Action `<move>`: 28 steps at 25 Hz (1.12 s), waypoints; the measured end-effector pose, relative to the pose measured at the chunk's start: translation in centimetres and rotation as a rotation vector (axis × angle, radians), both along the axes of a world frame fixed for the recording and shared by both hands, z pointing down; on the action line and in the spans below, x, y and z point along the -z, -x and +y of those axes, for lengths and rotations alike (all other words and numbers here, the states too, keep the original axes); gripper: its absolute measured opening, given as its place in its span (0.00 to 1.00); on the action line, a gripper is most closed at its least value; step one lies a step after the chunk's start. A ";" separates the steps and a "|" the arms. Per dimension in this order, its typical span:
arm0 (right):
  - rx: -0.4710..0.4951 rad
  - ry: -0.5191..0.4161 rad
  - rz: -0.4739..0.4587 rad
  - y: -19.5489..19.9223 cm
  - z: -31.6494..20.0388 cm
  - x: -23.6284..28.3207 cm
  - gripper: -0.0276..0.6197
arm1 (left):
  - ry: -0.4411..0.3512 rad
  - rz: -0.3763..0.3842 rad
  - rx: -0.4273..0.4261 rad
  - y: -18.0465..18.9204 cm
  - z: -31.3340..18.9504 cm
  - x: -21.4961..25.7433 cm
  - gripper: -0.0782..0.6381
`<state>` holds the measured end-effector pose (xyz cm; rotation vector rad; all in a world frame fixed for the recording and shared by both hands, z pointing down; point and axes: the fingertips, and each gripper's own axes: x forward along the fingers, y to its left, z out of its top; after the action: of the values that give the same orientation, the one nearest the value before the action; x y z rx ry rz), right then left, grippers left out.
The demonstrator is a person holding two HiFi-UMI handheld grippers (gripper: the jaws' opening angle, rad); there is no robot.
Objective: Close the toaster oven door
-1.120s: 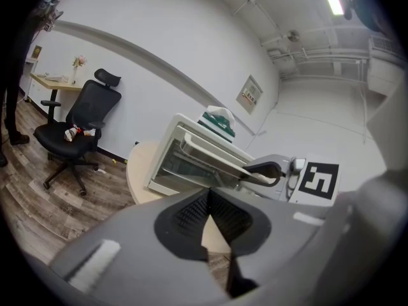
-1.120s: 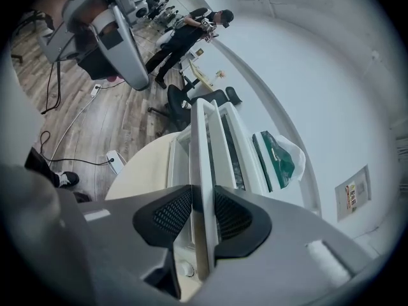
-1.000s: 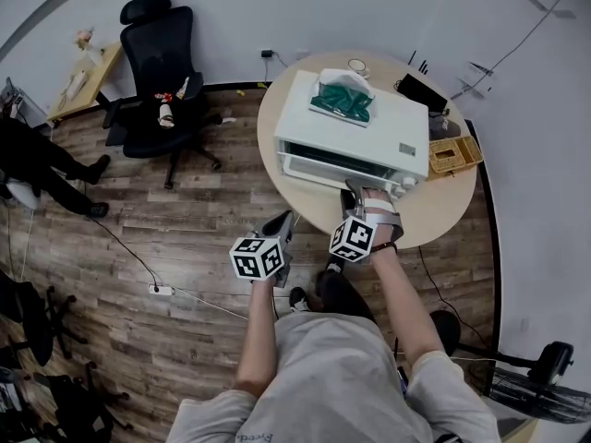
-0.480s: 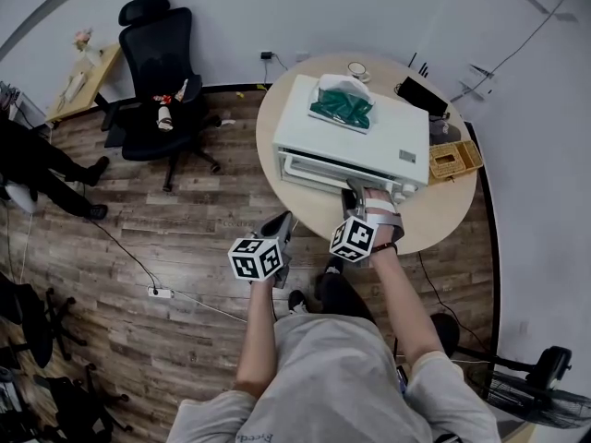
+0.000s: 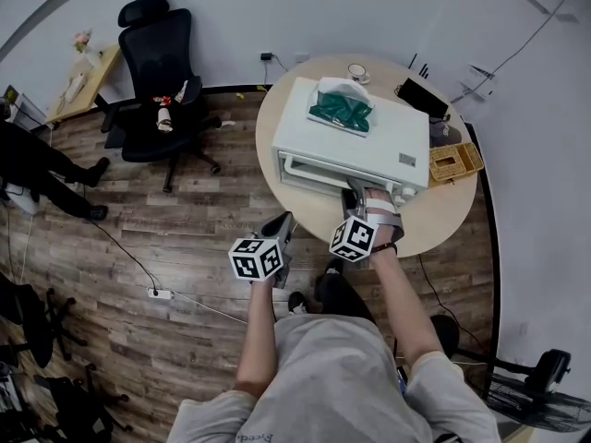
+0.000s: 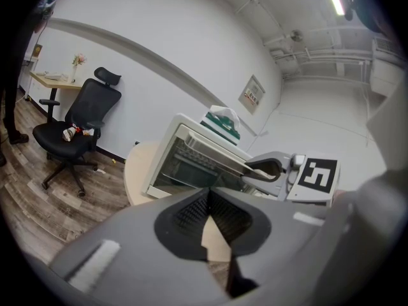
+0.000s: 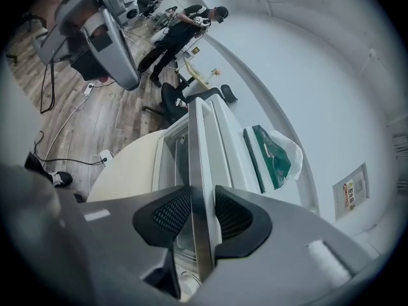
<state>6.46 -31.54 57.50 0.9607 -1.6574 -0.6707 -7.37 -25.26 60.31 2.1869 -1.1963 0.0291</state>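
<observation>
A white toaster oven [image 5: 355, 137] stands on the round table [image 5: 434, 215]. Its glass door [image 5: 323, 172] is tilted up, almost against the oven front. My right gripper [image 5: 355, 194] is shut on the door's metal handle bar [image 7: 198, 183], which runs between the two dark pads [image 7: 171, 214] in the right gripper view. The left gripper [image 5: 280, 225] hangs over the wood floor just off the table's near edge, shut with nothing in it. In the left gripper view the oven [image 6: 191, 161] and the right gripper [image 6: 275, 168] at the handle lie ahead.
A green-and-white bag [image 5: 343, 102] lies on the oven. A wooden box [image 5: 454, 158], a black device [image 5: 423, 94] and a cup [image 5: 357, 67] sit on the table's far side. A black office chair [image 5: 162, 81] and a power strip [image 5: 161, 290] are at the left.
The door has swung up from partly open to nearly against the oven, with my right gripper moving forward on the handle. The left gripper has stayed put.
</observation>
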 end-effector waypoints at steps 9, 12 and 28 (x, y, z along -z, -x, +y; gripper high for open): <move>-0.022 0.016 -0.027 -0.1 -0.4 -0.1 0.21 | -0.003 -0.015 -0.005 0.0 0.6 0.3 0.19; -0.039 0.012 -0.052 -0.1 -0.4 0.1 0.21 | -0.004 -0.027 -0.014 -0.2 0.8 0.5 0.19; -0.381 0.154 -0.820 -2.3 2.0 2.5 0.21 | -0.105 -0.081 0.059 -1.4 -4.6 6.7 0.19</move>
<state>8.78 -29.56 54.96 1.5014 -2.0854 0.1501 -6.00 -29.90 53.63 2.2585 -1.3346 0.0311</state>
